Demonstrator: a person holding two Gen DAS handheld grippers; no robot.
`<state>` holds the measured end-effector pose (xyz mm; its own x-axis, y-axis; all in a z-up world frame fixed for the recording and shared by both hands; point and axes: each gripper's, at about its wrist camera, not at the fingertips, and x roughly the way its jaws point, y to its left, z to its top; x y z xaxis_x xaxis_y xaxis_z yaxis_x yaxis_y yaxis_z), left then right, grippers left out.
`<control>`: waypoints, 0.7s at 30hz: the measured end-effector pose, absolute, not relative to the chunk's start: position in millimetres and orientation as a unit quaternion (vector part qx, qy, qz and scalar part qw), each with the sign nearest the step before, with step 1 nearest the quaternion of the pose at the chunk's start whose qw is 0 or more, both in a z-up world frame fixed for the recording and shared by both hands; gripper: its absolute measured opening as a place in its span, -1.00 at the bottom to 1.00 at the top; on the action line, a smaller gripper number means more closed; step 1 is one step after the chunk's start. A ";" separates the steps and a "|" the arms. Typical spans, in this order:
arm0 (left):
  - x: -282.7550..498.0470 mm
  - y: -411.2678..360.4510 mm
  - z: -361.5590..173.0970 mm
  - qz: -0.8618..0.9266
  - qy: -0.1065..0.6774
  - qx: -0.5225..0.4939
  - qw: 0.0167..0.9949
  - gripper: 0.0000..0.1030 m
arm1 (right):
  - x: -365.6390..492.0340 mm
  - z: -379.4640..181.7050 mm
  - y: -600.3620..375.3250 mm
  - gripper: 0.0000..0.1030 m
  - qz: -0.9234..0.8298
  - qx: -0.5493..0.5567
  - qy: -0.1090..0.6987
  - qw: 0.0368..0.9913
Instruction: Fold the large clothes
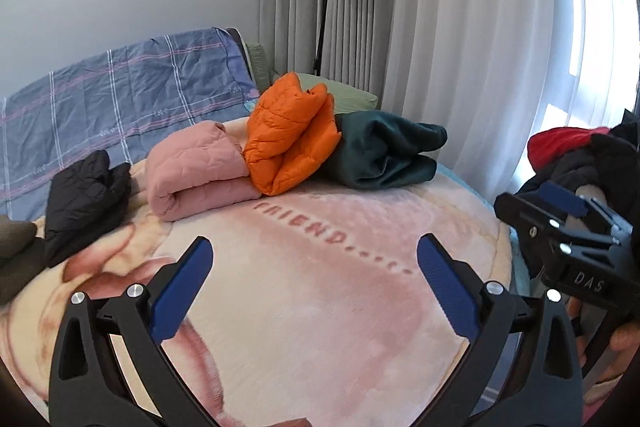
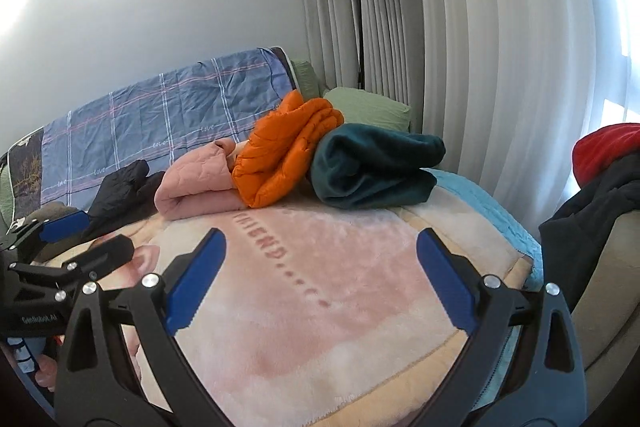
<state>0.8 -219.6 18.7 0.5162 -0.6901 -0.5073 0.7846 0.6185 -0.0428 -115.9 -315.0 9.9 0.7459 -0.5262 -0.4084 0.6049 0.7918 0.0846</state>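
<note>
Both grippers are held spread apart and empty above a pink plush blanket [image 1: 320, 299] that covers the bed. The left gripper [image 1: 314, 287] is seen with its blue-padded fingers [image 1: 182, 291] wide apart and nothing between them; the right gripper [image 2: 320, 283] is likewise released, its pads [image 2: 446, 283] well apart over the blanket's faded lettering.

Taking the blanket as the landmark, four folded garments are laid in a row along its far edge. A black quilted jacket [image 1: 86, 193] is placed at the far left corner. Just beside it, a pink quilted garment [image 1: 196, 173] is rolled into a thick bundle. An orange puffer jacket [image 1: 290, 139] is leaned against the pink bundle, touching it, and is partly rested on a dark green fleece [image 1: 384, 155], which is folded at the far right end of the row.

Beyond the blanket's far edge, a blue plaid sheet [image 1: 120, 95] is draped over the headboard, and a green pillow [image 2: 372, 107] is seen behind the orange jacket. A black floor lamp [image 2: 352, 11] is stood against pale curtains [image 2: 460, 47] behind the pillow.

Off the blanket's right side, a heap of unfolded clothes is piled, with a red garment [image 2: 608, 147] on top of dark clothing [image 2: 588, 211].
</note>
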 end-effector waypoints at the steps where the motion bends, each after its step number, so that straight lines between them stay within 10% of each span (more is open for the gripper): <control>1: -2.1 -217.3 19.7 -0.425 0.242 0.100 0.866 0.97 | -116.1 10.1 -314.4 0.90 -0.304 0.106 0.185 0.928; 21: -21.8 -205.1 28.5 -0.423 0.220 0.102 0.873 0.97 | -117.5 15.6 -304.5 0.90 -0.313 0.090 0.181 0.928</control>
<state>-21.8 -205.1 28.5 0.5456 -0.6930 -0.4712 0.7832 0.6217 -0.0074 -117.5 -304.5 15.6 0.7393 -0.5477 -0.3919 0.6130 0.7881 0.0550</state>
